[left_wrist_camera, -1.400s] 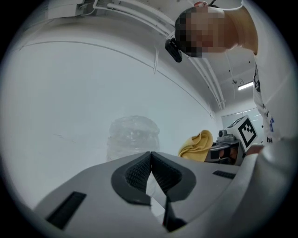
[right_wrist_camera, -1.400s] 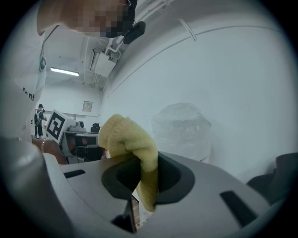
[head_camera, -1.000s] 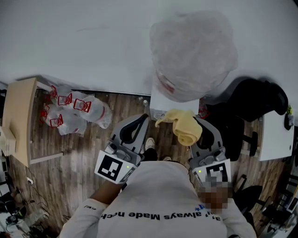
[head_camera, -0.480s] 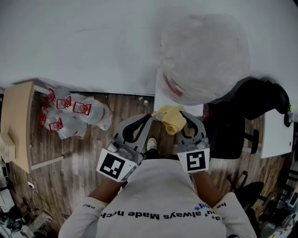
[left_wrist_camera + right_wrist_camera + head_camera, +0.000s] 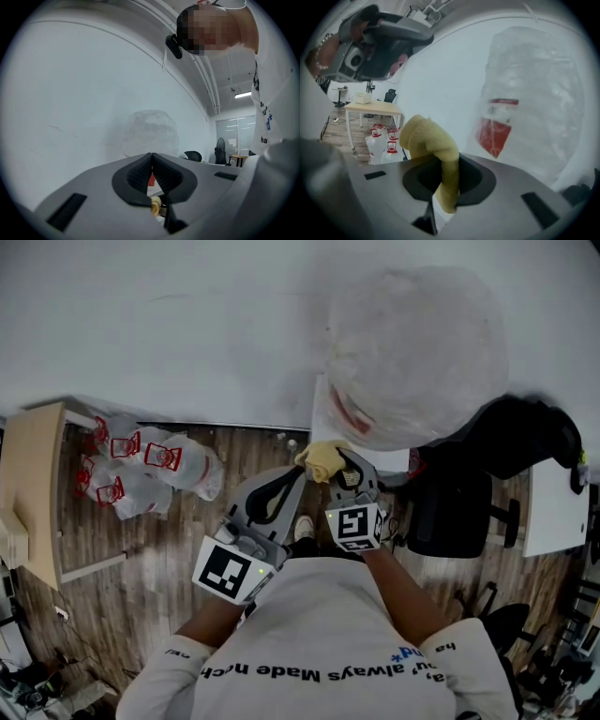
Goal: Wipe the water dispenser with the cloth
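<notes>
Biggest thing in the head view is the plain white wall [image 5: 187, 324], and against it stands the white water dispenser with its plastic-wrapped bottle [image 5: 412, 352]. Only the right gripper view shows the red label [image 5: 497, 127] under that wrap. The left gripper view catches a far office corner with a standing fan [image 5: 220, 151], which the head view doesn't.

Edges: a black office chair [image 5: 455, 512] sits right beside the dispenser's right side. On its left, bare wood floor [image 5: 253, 451] runs out to the clear water jugs with red labels [image 5: 141, 465].

The left gripper [image 5: 298, 476] is closed tip to tip, with nothing in it. The right gripper [image 5: 339, 463] is clamped on the yellow cloth [image 5: 323, 456], just at the dispenser's lower front edge.

Compared with a second ago, the right gripper has swung left — it's now just beside the left one, and the cloth looks bunched smaller.
</notes>
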Motion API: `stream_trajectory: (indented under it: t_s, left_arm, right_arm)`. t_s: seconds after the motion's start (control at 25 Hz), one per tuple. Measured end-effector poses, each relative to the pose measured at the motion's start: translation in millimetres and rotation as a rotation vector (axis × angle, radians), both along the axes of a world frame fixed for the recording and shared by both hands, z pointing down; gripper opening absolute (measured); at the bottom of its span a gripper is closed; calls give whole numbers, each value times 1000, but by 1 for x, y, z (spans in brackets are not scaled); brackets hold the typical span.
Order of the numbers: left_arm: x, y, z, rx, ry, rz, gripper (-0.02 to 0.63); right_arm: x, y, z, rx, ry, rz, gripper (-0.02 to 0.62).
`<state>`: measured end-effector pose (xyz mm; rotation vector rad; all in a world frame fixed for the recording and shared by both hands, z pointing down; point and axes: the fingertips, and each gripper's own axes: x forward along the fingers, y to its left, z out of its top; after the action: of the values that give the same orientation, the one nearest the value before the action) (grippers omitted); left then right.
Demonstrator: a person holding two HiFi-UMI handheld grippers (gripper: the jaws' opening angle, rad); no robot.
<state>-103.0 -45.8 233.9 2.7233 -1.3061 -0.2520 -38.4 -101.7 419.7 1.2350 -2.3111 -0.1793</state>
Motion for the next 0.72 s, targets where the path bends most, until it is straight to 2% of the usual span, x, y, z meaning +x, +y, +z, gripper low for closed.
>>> stream_trajectory:
  t_s: [0.72]
  left_arm:
    - [-7, -5, -1, 2, -1, -9, 20]
  right_arm:
    - [-20, -58, 101, -33, 204, 23, 64]
